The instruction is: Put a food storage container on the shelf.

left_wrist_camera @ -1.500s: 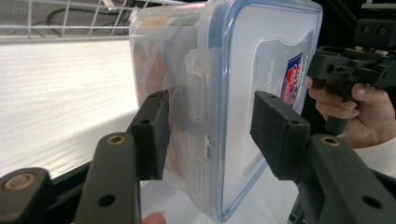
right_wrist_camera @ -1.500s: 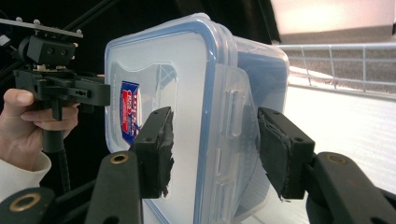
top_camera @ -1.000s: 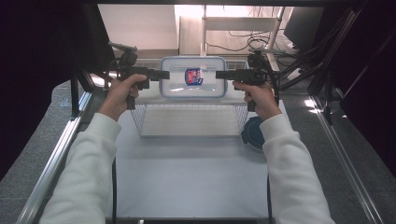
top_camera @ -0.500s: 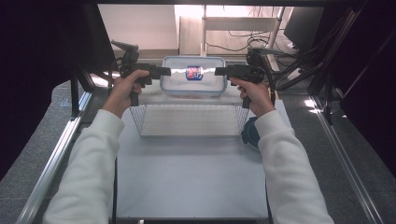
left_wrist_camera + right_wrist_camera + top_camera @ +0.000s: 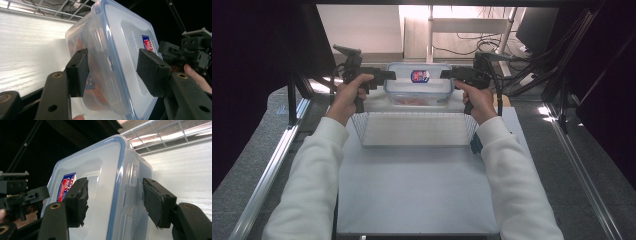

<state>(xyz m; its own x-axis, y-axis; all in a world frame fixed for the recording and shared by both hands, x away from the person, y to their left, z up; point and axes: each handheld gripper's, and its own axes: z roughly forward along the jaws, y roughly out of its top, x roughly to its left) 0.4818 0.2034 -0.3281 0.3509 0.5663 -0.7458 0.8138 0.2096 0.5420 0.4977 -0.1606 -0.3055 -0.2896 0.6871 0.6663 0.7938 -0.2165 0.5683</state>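
High view: a clear rectangular plastic food box with a blue-rimmed snap lid and a red-and-blue label (image 5: 419,82) sits at the far end of the white bench (image 5: 417,195), just beyond a white wire basket (image 5: 414,129). Something reddish shows through its near wall. The left gripper (image 5: 388,76) and the right gripper (image 5: 446,75) reach in at lid height from either short end. A dark teal object (image 5: 475,145) peeks out at the basket's right corner, under the right sleeve. Black cables and a pale frame lie beyond the bench.

Left gripper view: the box (image 5: 117,57) end lies between the black foam pads (image 5: 77,72). The jaws have just been opening. One pad sits against the box wall; the other stands just clear of the lid. The right gripper (image 5: 175,51) shows past the far end.

Right gripper view: the box (image 5: 107,195) again lies between the jaws, which have just been opening. The pad (image 5: 155,202) on the wall side stands off with a gap. The frayed lid-side pad lies close over the lid. The left gripper (image 5: 37,193) is beyond.
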